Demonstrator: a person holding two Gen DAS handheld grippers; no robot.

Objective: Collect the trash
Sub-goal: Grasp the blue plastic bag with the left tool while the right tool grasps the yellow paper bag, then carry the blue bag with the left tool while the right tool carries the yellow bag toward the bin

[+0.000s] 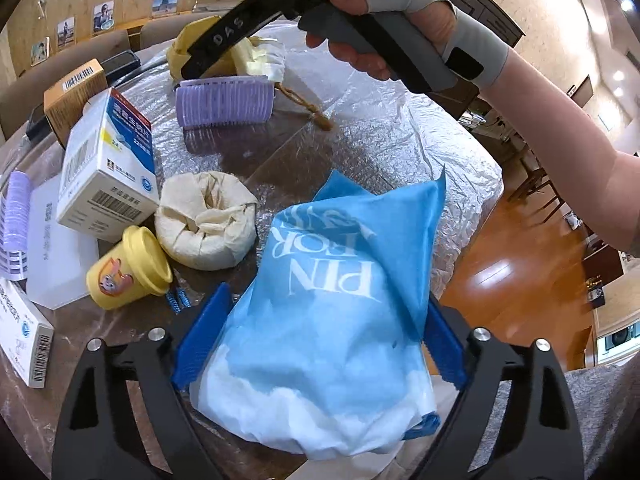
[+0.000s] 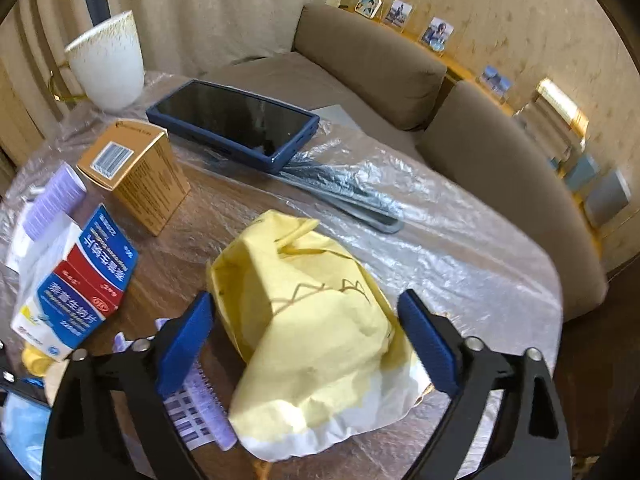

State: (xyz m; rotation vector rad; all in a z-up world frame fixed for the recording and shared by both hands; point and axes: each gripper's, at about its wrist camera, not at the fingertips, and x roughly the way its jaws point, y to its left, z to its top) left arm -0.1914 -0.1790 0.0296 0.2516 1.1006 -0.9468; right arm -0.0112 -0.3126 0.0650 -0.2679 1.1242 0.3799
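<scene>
A crumpled blue and white wrapper [image 1: 328, 312] printed with white letters lies on the plastic-covered table [image 1: 380, 140]. My left gripper [image 1: 320, 344] stands open around it, a blue pad at each side. A crumpled yellow and white paper wrapper [image 2: 312, 340] lies between the pads of my right gripper [image 2: 308, 340], which is open, with a gap at its right pad [image 2: 428, 344]. In the left wrist view a person's hand [image 1: 404, 20] holds the right tool over that yellow wrapper [image 1: 240, 60]. A beige tissue wad [image 1: 206, 224] sits left of the blue wrapper.
Around them lie a purple hair roller [image 1: 224, 104], a yellow tub [image 1: 128, 268], medicine boxes [image 1: 108, 172], a brown carton [image 2: 136, 172], a tablet in a blue case [image 2: 236, 124] and a white cup [image 2: 108, 60]. A brown sofa [image 2: 368, 60] borders the table.
</scene>
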